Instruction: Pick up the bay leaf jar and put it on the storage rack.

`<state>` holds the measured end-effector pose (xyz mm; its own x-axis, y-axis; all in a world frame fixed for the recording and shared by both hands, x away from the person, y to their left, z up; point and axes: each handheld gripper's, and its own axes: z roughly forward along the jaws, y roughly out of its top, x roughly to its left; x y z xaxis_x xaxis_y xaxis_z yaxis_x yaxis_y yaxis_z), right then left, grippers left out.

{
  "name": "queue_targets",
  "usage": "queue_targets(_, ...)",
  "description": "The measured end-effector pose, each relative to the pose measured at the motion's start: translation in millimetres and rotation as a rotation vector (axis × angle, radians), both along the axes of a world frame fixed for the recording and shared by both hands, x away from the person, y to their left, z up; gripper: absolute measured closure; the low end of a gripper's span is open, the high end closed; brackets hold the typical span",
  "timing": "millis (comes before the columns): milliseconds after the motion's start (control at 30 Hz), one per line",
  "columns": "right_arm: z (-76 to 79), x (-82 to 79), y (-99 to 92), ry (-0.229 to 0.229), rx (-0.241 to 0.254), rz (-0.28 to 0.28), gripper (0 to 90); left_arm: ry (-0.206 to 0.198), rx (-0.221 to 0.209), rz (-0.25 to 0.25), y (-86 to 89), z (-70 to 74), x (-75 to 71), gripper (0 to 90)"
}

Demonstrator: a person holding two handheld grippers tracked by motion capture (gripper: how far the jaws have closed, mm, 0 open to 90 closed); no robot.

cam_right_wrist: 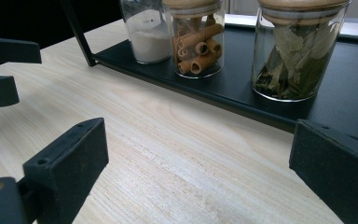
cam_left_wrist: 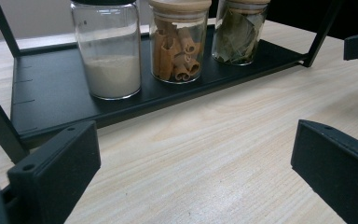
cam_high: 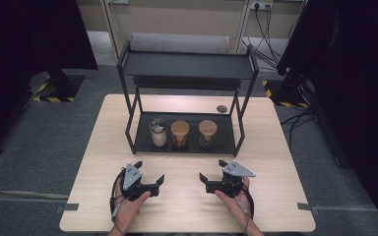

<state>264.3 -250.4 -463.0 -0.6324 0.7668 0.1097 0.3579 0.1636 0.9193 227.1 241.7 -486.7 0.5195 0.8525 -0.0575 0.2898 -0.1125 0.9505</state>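
Looked pretty muted overall: pale wood-grain table [cam_high: 187, 206], matte black rack [cam_high: 187, 66], black grippers, left gripper [cam_high: 150, 173] and right gripper [cam_high: 211, 169], each topped with a grey plate. Had three clear jars: white powder jar [cam_left_wrist: 107, 51] with a dark lid, cinnamon jar [cam_left_wrist: 177, 42] in reddish brown under a tan wooden lid, bay leaf jar [cam_right_wrist: 298, 51] in dull olive green. Sat over grey carpet [cam_high: 39, 142], with yellow-black striped tape [cam_high: 54, 98] on it.
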Motion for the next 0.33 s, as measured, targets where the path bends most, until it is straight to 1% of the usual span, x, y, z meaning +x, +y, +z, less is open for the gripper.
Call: queue_targets(333,0.1,-0.1,-0.4,-0.002,0.000,-0.001,5.0,0.001,0.001,0.000,-0.1,0.2,0.1,0.9)
